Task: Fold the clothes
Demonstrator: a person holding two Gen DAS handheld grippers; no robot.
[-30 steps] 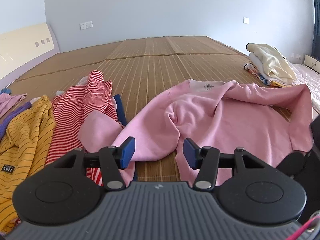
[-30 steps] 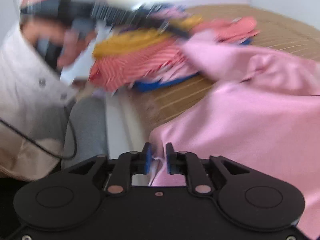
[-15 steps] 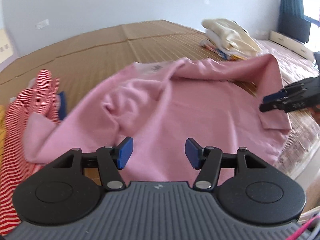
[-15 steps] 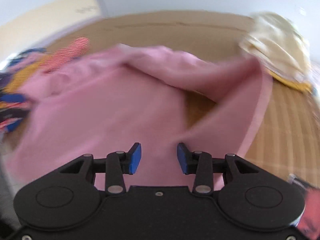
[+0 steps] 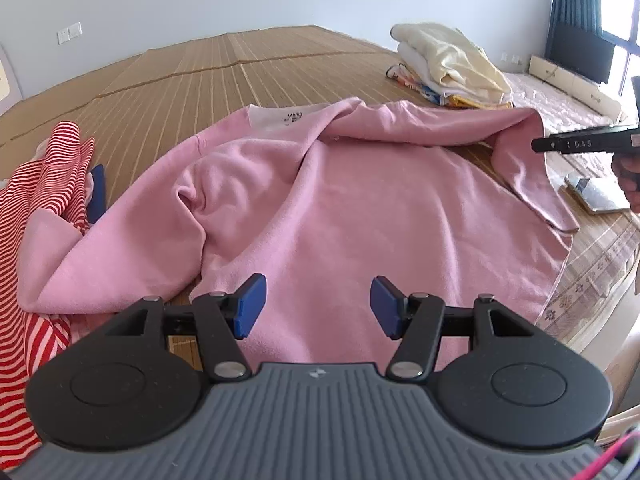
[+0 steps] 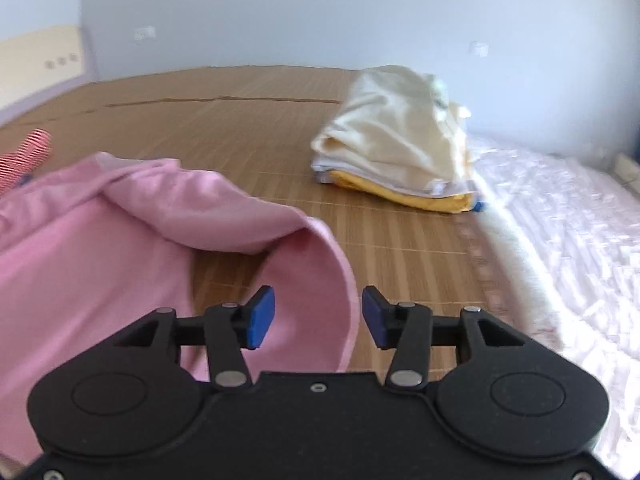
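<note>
A folded stack is already set aside on the bamboo mat; the pink sweatshirt lies spread but rumpled, no fold made; the left gripper and right gripper are held over it, jaws wide apart and empty; a striped heap is left untouched.
</note>
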